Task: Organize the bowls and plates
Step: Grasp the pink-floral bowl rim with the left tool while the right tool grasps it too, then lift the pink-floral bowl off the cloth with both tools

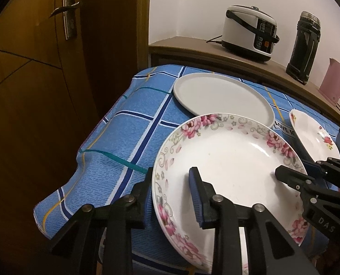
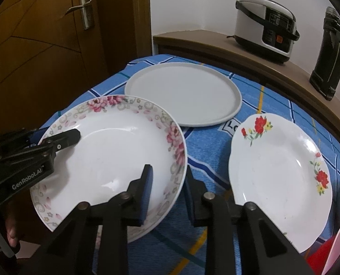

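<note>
pink-flowered plate [image 2: 110, 158] is sitting at the near left of the blue checked cloth [image 1: 124, 133], overlapping the near edge of the grey plate [image 2: 183, 94]. left gripper [image 1: 170, 197] and right gripper [image 2: 167, 190] are each pinching its rim, one pad inside, one outside. lifting evenly is probably keeping it level; red-flowered plate [image 2: 282, 174] is lying right.

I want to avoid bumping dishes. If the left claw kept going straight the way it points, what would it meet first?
Nothing new: the left claw is already closed on the rim of the pink-flowered plate. Straight on, it would only push that plate ahead; the grey plate looks next beyond, though depth is unclear.
</note>
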Demonstrator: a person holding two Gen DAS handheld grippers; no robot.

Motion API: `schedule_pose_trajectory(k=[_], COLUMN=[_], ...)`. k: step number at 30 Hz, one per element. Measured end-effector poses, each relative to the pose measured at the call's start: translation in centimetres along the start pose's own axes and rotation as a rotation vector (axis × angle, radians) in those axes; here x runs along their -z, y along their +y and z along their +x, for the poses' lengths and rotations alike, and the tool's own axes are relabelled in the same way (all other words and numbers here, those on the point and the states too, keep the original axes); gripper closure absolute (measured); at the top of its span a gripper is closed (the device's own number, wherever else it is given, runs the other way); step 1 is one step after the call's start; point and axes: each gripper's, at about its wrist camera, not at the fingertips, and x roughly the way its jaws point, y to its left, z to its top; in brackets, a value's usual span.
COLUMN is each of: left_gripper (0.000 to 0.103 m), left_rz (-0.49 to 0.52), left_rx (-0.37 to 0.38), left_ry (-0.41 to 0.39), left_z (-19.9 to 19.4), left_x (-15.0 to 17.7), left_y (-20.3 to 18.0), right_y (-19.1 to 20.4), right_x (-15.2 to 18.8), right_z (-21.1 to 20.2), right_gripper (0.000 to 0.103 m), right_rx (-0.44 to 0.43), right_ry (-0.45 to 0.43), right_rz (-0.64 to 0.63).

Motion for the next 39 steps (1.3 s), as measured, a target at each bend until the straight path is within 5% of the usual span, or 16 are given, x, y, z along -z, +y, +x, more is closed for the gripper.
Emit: schedule_pose_trajectory(k=[39], left_gripper=[0.074], left_rz=[-0.040], left_rx=[0.009], left_ry=[-0.064], left_z=[-1.3], left_x=[-1.6], left_y=[-0.1], right_y=[-0.9], right_x=[-0.8], right_z=[-2.1], right_gripper=[0.083], right_rx=[0.008], right_ry=[-0.082], right_rz=[0.037])
